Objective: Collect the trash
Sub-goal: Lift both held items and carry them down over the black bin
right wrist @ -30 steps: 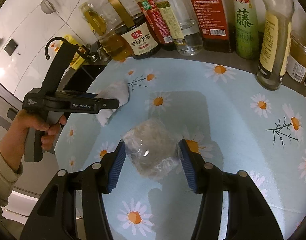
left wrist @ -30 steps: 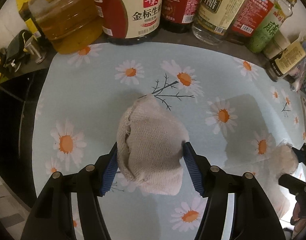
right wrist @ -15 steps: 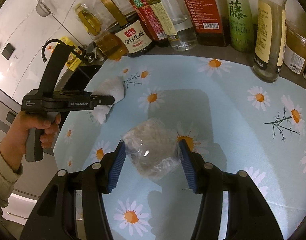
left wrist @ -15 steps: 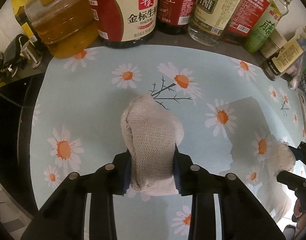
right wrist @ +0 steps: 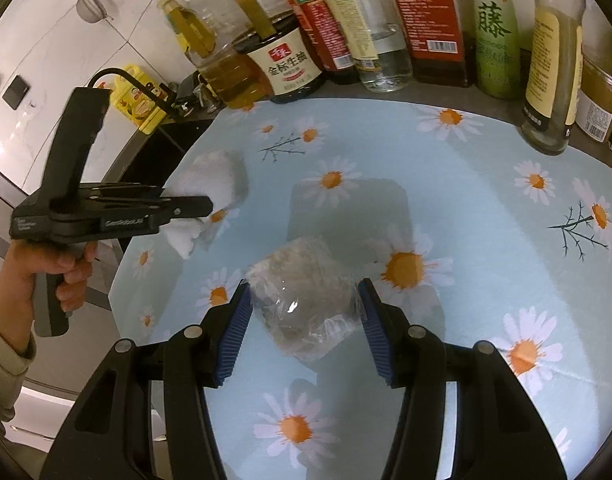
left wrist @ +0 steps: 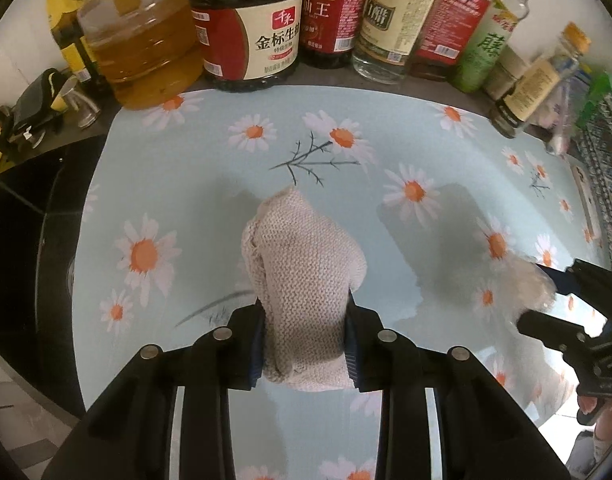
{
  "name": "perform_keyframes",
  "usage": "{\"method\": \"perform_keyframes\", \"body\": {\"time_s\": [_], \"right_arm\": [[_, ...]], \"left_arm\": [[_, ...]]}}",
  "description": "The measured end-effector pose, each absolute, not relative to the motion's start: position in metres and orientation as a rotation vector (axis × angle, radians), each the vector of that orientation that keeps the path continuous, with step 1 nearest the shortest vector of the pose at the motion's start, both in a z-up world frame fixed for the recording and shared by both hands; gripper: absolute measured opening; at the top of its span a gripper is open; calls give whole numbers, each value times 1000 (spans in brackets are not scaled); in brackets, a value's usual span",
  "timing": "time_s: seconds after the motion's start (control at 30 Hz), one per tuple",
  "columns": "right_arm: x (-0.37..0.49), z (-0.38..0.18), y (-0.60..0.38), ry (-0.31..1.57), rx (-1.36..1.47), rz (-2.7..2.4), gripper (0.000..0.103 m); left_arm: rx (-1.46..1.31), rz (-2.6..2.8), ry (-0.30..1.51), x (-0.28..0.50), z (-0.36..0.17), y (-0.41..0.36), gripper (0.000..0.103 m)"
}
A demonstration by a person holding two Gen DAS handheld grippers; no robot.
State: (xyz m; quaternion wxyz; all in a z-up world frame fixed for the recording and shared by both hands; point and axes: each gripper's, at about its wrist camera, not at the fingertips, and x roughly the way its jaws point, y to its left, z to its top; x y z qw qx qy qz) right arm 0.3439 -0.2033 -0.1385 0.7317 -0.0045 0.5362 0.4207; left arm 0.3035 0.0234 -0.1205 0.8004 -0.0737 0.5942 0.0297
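My left gripper (left wrist: pixel 304 344) is shut on a crumpled beige knitted cloth (left wrist: pixel 301 276) and holds it off the daisy-print mat (left wrist: pixel 185 184). The cloth also shows in the right wrist view (right wrist: pixel 209 196), hanging from the left gripper (right wrist: pixel 201 206). My right gripper (right wrist: pixel 306 320) holds a crumpled clear plastic wrap (right wrist: pixel 306 300) between its blue pads (right wrist: pixel 235 332), which touch its sides. The wrap shows blurred in the left wrist view (left wrist: pixel 526 280), with the right gripper (left wrist: pixel 554 300) around it.
A row of oil, soy sauce and vinegar bottles (left wrist: pixel 245 28) stands along the back of the mat; it also shows in the right wrist view (right wrist: pixel 386 28). A black stove surface (left wrist: pixel 21 216) lies to the left. A tall sauce bottle (right wrist: pixel 554 60) stands at the back right.
My left gripper has closed on the cloth and lifted it off the mat. My right gripper has kept its width around the plastic wrap and risen a little.
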Motion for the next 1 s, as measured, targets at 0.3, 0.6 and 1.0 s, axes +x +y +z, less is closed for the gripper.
{"method": "perform_keyframes", "body": {"time_s": [0.3,0.6,1.0], "right_arm": [[295,-126,-185,1171,-15,891,54],[236,-106,-161,1143,-48,866,54],[150,-109,-131,1182,-45,856,54]], "left_arm": [[-188,-19,1218,252,-98,23,30],[-194,-65,1148,175,-74,38,30],[-252,-110,1158,85,-85,62,30]]}}
